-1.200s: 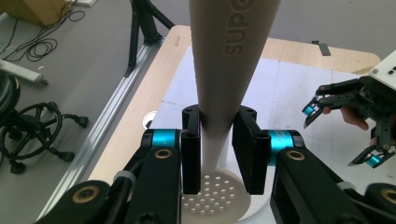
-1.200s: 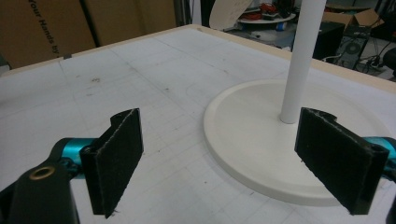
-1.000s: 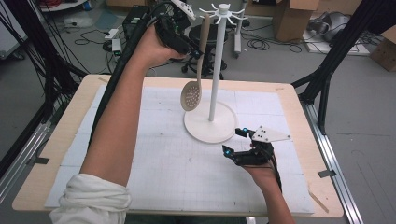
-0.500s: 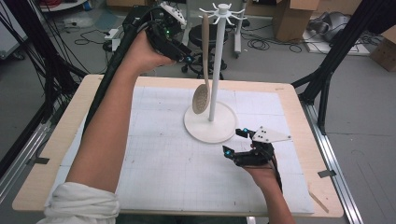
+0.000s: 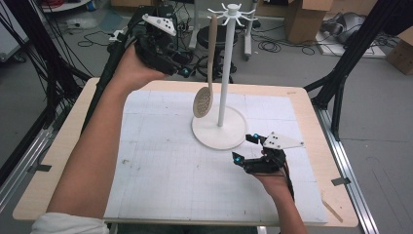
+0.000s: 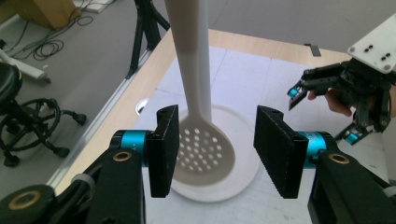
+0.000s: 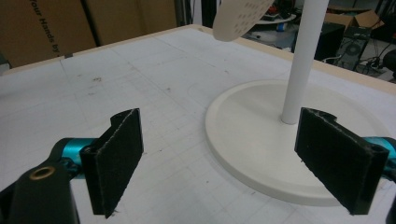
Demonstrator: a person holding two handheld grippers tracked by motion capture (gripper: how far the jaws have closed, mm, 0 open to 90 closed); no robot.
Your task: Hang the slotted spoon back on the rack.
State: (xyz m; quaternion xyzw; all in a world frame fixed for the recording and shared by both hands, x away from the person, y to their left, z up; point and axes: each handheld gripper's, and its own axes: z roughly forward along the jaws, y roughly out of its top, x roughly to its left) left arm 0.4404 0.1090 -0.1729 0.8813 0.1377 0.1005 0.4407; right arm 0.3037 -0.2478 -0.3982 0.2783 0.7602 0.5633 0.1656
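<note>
Release is seen at the left gripper [image 5: 187,66], its fingers having just been spread off the slotted spoon [image 5: 203,101], which is left hanging on the stand [image 5: 223,105] at twelve o'clock on the counter [image 5: 63,146], while the right gripper [image 5: 246,148] is held spread, empty.

A wooden table [image 5: 311,105] carries a white gridded mat [image 5: 160,170], bearing the stand's round base [image 5: 234,134].

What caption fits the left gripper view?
Open left gripper looks down on the spoon hanging by the stand.
</note>
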